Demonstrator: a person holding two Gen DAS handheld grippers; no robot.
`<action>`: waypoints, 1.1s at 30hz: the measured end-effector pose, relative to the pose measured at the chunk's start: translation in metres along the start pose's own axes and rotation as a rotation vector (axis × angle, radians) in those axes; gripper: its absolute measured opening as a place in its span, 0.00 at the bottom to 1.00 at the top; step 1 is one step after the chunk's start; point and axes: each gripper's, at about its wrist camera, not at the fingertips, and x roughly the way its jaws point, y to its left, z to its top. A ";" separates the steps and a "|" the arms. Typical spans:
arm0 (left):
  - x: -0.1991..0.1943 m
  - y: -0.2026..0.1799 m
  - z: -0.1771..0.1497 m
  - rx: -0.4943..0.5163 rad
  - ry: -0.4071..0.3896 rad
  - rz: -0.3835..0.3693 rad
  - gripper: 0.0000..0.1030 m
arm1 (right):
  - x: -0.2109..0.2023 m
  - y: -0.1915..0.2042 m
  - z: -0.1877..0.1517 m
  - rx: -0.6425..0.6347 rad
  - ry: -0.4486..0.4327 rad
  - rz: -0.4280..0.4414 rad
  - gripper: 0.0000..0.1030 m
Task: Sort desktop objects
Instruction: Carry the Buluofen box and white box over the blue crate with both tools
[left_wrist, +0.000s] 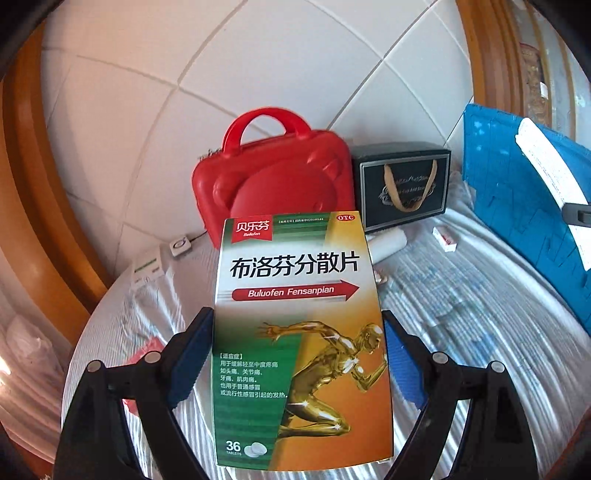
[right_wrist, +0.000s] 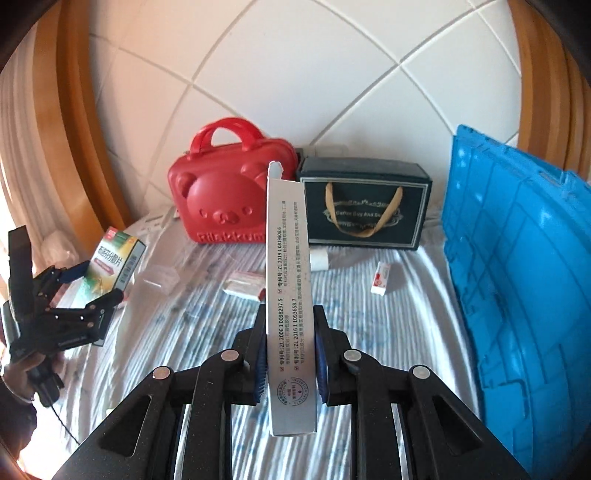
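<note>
A green and orange medicine box (left_wrist: 299, 332) with a golden running figure stands upright between the blue pads (left_wrist: 190, 354) of my left gripper (left_wrist: 297, 317), which is shut on its two sides above the table. The right wrist view shows the same box (right_wrist: 114, 266) and the left gripper (right_wrist: 99, 282) at the far left, with a hand below. My right gripper (right_wrist: 290, 310) is shut on a long white carton (right_wrist: 290, 295), seen edge-on with black print and its top flap raised. That white carton (left_wrist: 546, 177) also shows at the right of the left wrist view.
A red bear-faced case (right_wrist: 229, 195) and a dark gift box with gold handles (right_wrist: 364, 206) stand against the tiled wall. A blue crate (right_wrist: 517, 277) leans at the right. A small white and red box (right_wrist: 382, 282), a clear plastic case (right_wrist: 160, 278) and a packet (right_wrist: 243, 286) lie on the striped cloth (right_wrist: 388, 332).
</note>
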 end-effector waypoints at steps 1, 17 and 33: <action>-0.005 -0.004 0.009 0.006 -0.025 -0.014 0.84 | -0.011 0.000 0.001 0.009 -0.019 -0.016 0.20; -0.086 -0.170 0.121 0.174 -0.310 -0.331 0.84 | -0.196 -0.053 -0.017 0.176 -0.312 -0.290 0.20; -0.135 -0.401 0.215 0.280 -0.398 -0.502 0.85 | -0.310 -0.229 -0.017 0.306 -0.423 -0.350 0.20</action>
